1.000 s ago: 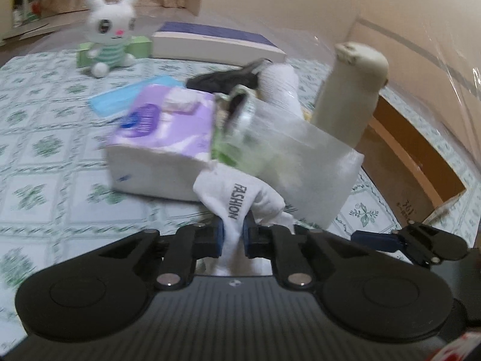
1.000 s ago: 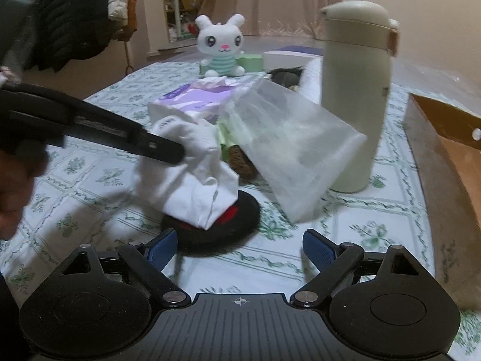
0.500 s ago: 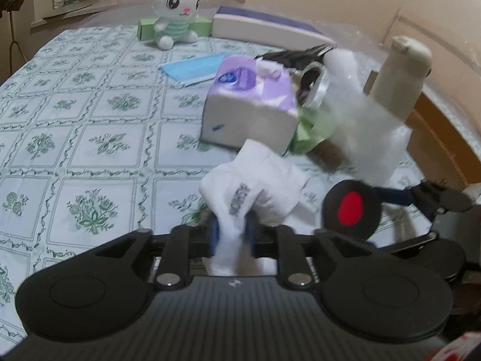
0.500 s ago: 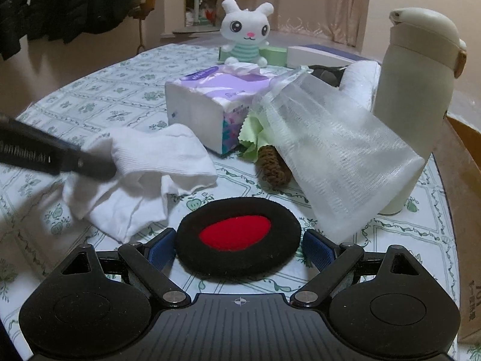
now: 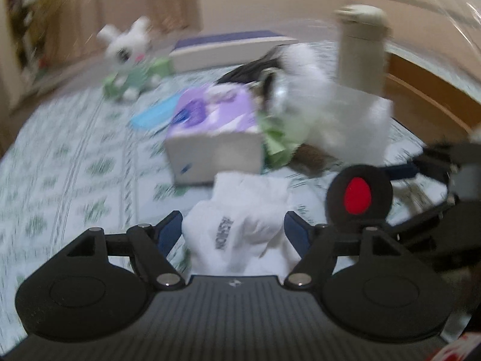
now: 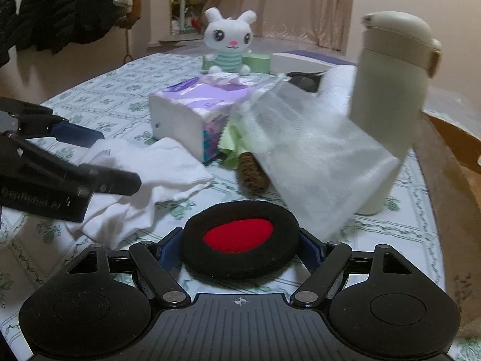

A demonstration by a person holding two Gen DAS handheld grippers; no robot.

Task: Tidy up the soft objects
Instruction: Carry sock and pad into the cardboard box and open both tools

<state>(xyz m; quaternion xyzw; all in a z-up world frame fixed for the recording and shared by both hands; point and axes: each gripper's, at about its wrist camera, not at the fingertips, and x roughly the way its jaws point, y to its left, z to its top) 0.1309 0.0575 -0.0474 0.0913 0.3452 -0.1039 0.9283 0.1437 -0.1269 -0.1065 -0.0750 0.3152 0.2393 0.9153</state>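
A white sock (image 6: 144,177), printed with dark lettering, lies crumpled on the counter (image 6: 99,96) just in front of a purple-and-white tissue pack (image 6: 192,114). To its right lies a round black pad with a red oval centre (image 6: 240,237), flat on the counter. Behind the pad a translucent white mesh pouch (image 6: 318,162) leans tilted against a cream bottle. A light green cloth (image 6: 231,144) and a brown knitted piece (image 6: 251,174) poke out from under the pouch, beside the tissue pack. A white plush rabbit (image 6: 228,42) in a striped green top sits upright at the far end of the counter.
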